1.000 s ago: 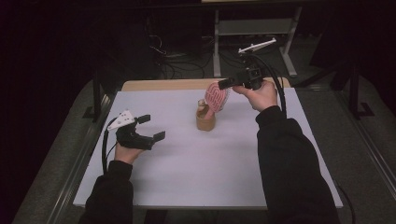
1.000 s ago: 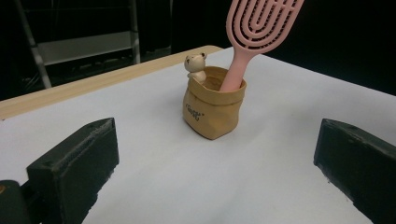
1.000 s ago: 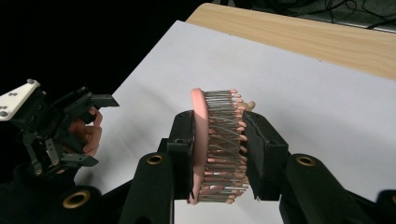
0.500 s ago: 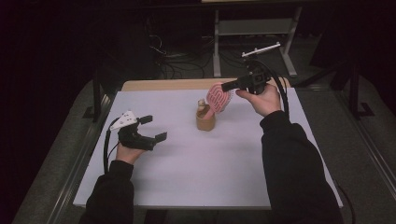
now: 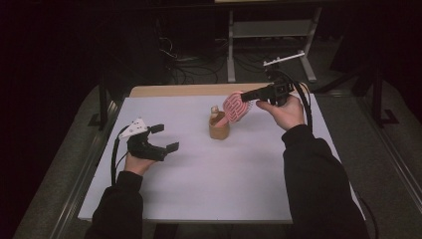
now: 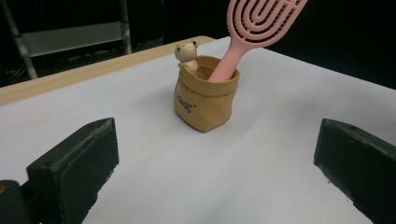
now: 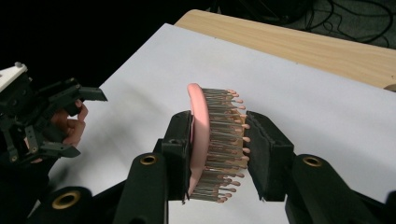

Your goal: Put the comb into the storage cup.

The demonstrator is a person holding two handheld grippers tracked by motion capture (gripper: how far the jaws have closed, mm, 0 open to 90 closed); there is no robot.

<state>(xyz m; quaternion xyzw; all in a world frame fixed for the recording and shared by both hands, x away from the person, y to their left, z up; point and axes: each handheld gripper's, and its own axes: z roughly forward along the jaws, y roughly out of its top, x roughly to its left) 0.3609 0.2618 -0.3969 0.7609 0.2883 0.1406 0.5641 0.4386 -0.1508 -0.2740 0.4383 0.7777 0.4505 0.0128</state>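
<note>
A pink hairbrush (image 5: 235, 108) stands slanted with its handle down in a tan sack-shaped holder (image 5: 219, 128) that has a small bear figure (image 6: 187, 51) on its rim. My right gripper (image 5: 244, 98) holds the brush head (image 7: 198, 121): one pad lies on its back, and the other touches the bristle tips (image 7: 233, 135). Those jaws have just been opening slightly with the head still between them. My left gripper (image 5: 165, 137) rests open on the table's left side, with nothing between its jaws, pointing at the holder (image 6: 205, 98).
A white sheet (image 5: 224, 189) covers the table, and a wooden edge (image 5: 174, 90) shows at the back. Behind the table stand a metal rack (image 5: 268, 30) and cables on the dark floor. Metal rails (image 5: 79, 179) run along the table's sides.
The right gripper and the brush head have shifted a little to the right and down. The left gripper has stayed where it was.
</note>
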